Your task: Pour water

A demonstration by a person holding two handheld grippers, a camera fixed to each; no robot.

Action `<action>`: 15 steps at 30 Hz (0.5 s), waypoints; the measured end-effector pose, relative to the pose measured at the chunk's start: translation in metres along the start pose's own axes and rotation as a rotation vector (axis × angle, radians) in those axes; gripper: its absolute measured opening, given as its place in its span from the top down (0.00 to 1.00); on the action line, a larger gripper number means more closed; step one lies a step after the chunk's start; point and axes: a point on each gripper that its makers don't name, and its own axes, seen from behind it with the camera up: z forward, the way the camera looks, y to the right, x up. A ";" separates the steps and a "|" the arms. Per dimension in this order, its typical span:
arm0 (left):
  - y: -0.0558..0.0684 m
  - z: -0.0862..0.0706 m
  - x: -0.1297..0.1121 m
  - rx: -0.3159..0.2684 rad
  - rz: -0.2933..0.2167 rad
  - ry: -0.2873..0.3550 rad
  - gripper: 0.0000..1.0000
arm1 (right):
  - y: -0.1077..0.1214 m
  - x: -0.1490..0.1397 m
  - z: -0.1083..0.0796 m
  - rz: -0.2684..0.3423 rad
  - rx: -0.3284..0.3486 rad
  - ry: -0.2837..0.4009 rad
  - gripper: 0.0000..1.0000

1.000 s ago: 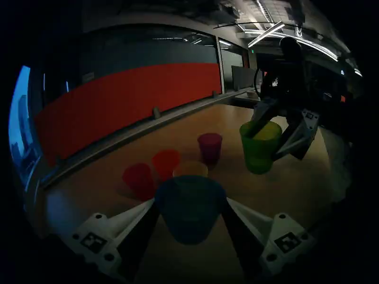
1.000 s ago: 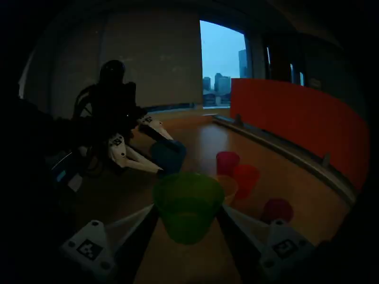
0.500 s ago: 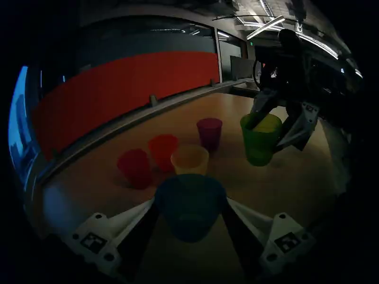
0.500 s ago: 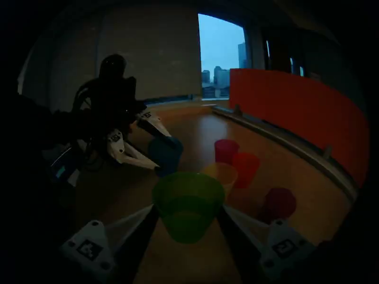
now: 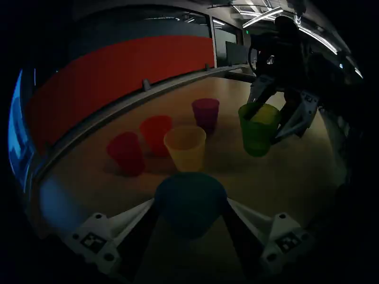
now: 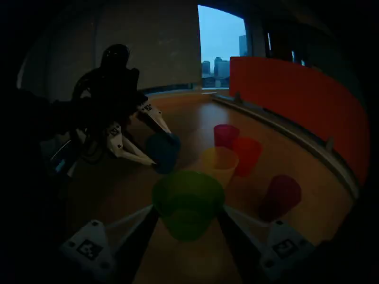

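Report from the remote station; light is poor in both views.

Left gripper (image 5: 191, 210): I find its jaws clenched on a blue cup (image 5: 191, 201), one finger pressing each side of the cup wall. In the right gripper view this cup sits between the same white fingers to the left of the cluster and seems to lean a little. I cannot tell whether its base touches the table (image 5: 293, 175).

Right gripper (image 6: 188, 211): its jaws are likewise clamped on a green cup (image 6: 188, 206), a finger on either flank. In the left gripper view the green cup stands mouth up at the right of the scene, with a dark figure holding the tool behind it.

Water: I cannot make out a water level in either held cup. The inside of each is too dim to judge.

Other items on the table, between the two held cups:
- a yellow cup (image 5: 185, 147), upright, nearest the blue cup;
- an orange cup (image 5: 156, 134), just behind the yellow one;
- a red cup (image 5: 127, 151), left of the orange one and close beside it;
- a purple cup (image 5: 206, 113), farther back, near the green cup but apart from it.

All four stand mouth up, and none is touched by a finger.

Surroundings: a red panel (image 5: 118, 71) runs along the far edge of the table. A window (image 6: 221, 47) with a skyline lies beyond it in the right gripper view.
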 end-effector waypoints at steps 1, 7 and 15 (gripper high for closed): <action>0.000 0.001 -0.001 -0.003 0.000 -0.004 0.13 | 0.001 -0.002 0.000 0.002 0.001 -0.003 0.01; 0.000 0.005 -0.007 -0.010 0.008 -0.025 0.12 | 0.004 -0.011 0.003 0.001 -0.001 -0.025 0.01; -0.002 0.008 -0.008 -0.016 0.010 -0.026 0.11 | 0.007 -0.020 0.006 0.001 -0.003 -0.044 0.01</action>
